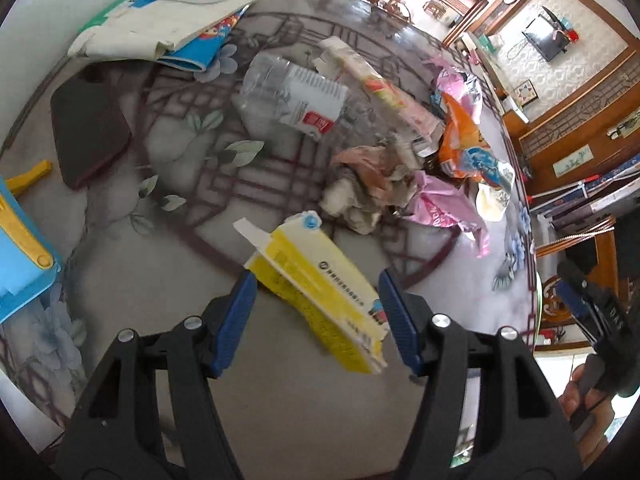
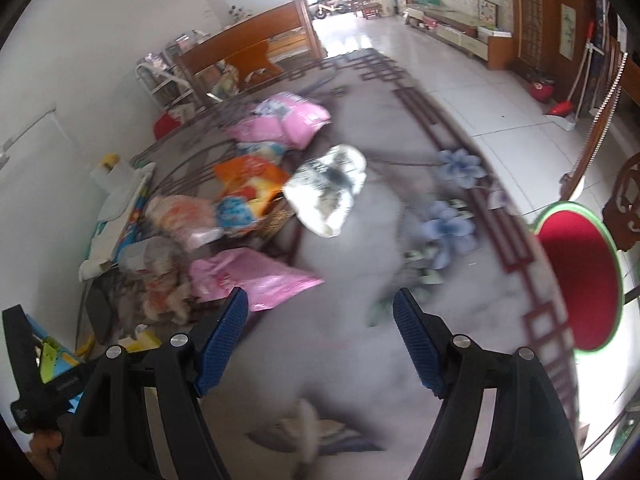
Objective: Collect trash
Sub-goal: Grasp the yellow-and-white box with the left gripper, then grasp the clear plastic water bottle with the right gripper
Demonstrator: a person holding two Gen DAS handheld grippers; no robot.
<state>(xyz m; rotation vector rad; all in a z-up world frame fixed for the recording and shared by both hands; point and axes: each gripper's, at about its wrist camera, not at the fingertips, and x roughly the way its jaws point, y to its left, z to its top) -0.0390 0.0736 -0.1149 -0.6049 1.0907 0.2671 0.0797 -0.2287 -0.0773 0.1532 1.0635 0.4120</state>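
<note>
My left gripper (image 1: 317,276) is shut on a yellow drink carton (image 1: 340,312), which lies slantwise between the blue pads just above the flowered table (image 1: 160,264). Beyond it lies a pile of trash: a clear plastic bottle (image 1: 292,96), a long wrapper (image 1: 384,88), crumpled paper (image 1: 368,184), pink bags (image 1: 436,204) and an orange snack bag (image 1: 460,140). My right gripper (image 2: 320,294) hangs open over bare tabletop with nothing between its fingers. A pink bag (image 2: 256,280) lies just ahead of its left finger, with a silver foil bag (image 2: 328,188) farther on. The right wrist view is blurred.
A dark red case (image 1: 88,132) and a stack of books and papers (image 1: 160,28) lie at the table's left. A blue and yellow toy (image 1: 20,248) sits at the left edge. A red round stool (image 2: 576,280) stands off the table's right edge, and a wooden chair (image 2: 248,56) behind.
</note>
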